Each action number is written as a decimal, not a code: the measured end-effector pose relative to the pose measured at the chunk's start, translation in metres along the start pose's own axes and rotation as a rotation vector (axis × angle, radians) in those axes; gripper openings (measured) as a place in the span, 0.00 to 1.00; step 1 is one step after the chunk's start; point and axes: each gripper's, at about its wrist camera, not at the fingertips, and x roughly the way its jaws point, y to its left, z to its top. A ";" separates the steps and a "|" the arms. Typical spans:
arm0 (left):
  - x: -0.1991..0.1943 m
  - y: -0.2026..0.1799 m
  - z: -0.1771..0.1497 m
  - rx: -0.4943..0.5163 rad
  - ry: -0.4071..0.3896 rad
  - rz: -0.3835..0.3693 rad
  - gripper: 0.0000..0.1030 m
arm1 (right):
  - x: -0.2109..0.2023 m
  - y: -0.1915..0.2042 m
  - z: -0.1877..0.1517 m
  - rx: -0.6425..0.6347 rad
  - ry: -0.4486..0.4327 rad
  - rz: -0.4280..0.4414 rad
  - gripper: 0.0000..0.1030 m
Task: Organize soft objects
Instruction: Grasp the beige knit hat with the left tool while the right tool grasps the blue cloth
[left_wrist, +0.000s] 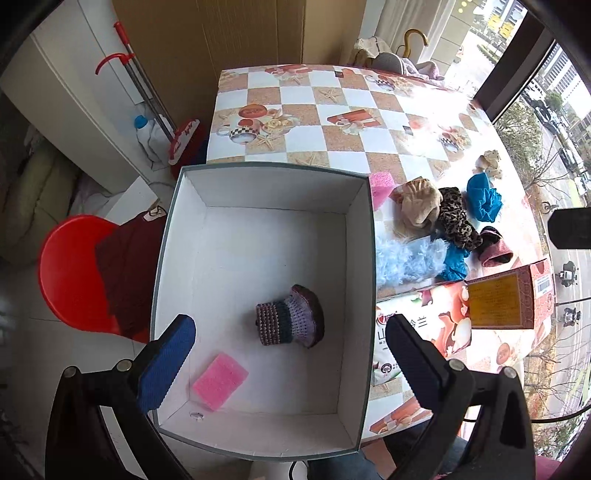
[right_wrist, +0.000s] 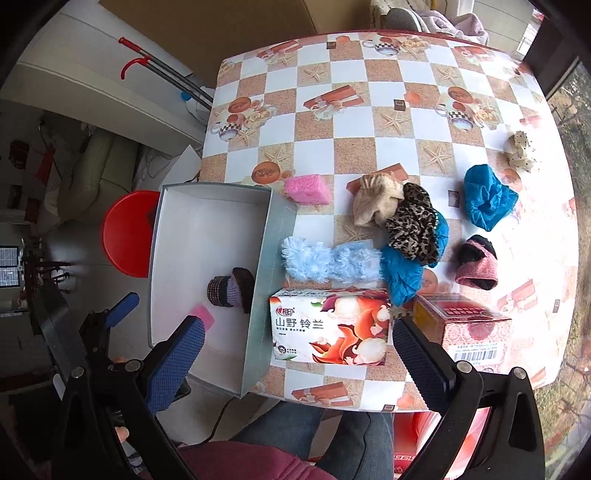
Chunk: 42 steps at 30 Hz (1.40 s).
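Observation:
An open white box (left_wrist: 258, 177) (right_wrist: 273, 229) sits at the table's left edge. Inside lie a purple knitted bootie (left_wrist: 291, 321) (right_wrist: 232, 291) and a pink sponge (left_wrist: 219, 380) (right_wrist: 205, 314). My left gripper (left_wrist: 291, 365) hangs open and empty above the box. My right gripper (right_wrist: 299, 365) is open and empty above the table's front edge. To the right of the box lie another pink sponge (right_wrist: 308, 190), a beige cloth (right_wrist: 376, 199), a leopard scrunchie (right_wrist: 413, 225), a fluffy light-blue piece (right_wrist: 328, 264), blue cloths (right_wrist: 487, 197), a pink-black sock (right_wrist: 476, 267) and a dotted cream scrunchie (right_wrist: 521, 151).
A tissue pack (right_wrist: 332, 328) and a red carton (right_wrist: 465, 328) stand at the table's front. A red stool (left_wrist: 74, 273) is left of the table, a mop (left_wrist: 140, 81) behind it. A window runs along the right.

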 end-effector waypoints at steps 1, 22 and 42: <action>0.000 -0.008 0.007 0.021 -0.005 -0.006 1.00 | -0.009 -0.016 0.000 0.032 -0.009 0.005 1.00; 0.144 -0.209 0.162 0.373 0.234 -0.048 1.00 | 0.048 -0.263 0.065 0.373 0.007 -0.052 1.00; 0.222 -0.216 0.168 0.362 0.470 -0.049 0.54 | 0.130 -0.270 0.119 0.276 0.020 -0.055 0.42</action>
